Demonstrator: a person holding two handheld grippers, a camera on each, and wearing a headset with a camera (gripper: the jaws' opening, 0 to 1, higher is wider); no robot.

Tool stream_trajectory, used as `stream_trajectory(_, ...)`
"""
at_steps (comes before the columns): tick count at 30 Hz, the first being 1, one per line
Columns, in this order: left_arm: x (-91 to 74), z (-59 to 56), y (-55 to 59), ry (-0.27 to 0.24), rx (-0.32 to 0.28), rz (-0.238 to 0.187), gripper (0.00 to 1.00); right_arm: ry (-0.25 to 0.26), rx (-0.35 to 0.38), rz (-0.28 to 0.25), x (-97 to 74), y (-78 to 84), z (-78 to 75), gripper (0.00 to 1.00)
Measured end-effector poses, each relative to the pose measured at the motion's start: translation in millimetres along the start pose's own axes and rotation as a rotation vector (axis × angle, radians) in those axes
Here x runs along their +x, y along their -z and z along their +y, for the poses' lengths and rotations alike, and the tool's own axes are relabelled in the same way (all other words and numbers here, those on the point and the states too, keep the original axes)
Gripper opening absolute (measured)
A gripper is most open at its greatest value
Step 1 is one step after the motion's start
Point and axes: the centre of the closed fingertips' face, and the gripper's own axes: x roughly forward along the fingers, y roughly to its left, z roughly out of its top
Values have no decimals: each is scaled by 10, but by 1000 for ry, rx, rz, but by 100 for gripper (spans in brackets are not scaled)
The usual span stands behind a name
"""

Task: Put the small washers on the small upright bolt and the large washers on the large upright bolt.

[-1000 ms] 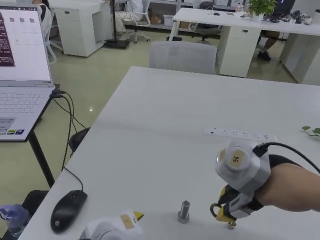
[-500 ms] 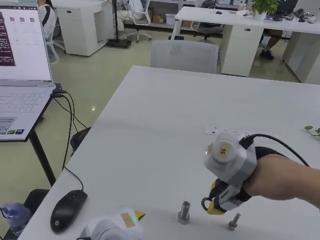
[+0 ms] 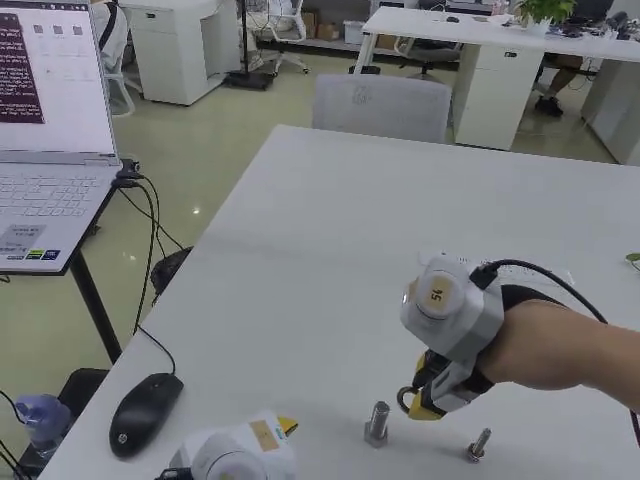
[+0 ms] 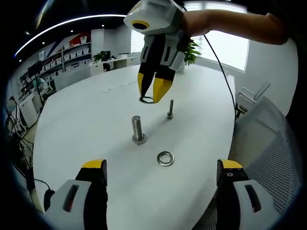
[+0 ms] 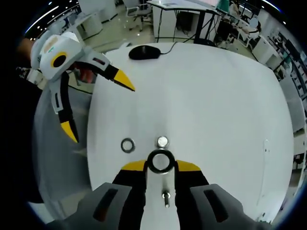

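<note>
Washer, clamped in right gripper, has moved toward large bolt; left gripper gapes open.

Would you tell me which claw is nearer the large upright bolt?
Right. The right claw, holding a washer, hovers just beside the large bolt; the left claw is open, farther back.

On the white tabletop, the right gripper, white-bodied with yellow-tipped jaws, hangs just right of the large upright steel bolt. Its jaws are closed on what looks like a dark metal washer. The small upright steel bolt stands further right. The white left gripper sits at the lower edge, near a black computer mouse.
</note>
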Motion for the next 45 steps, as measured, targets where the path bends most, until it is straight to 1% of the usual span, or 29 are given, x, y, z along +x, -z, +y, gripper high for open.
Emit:
stream_trajectory(12, 34, -18, 14, 1, 0, 5, 95, -9, -22, 12, 129, -84, -9, 22)
stream_trajectory(16, 34, -9, 1, 0, -1, 1, 94, -13, -24, 9, 175, -124, -17, 22)
stream_trajectory(19, 36, 7, 15, -2, 1, 5, 94, -16, -24, 13, 221, -140, -37, 22)
stream_trajectory(35, 29, 70, 52, -7, -12, 8, 93, -25, -25, 41, 397, -161, -86, 22)
stream_trajectory(45, 13, 85, 39, -7, -10, 8, 92, -30, -30, 60, 435, -142, -69, 22)
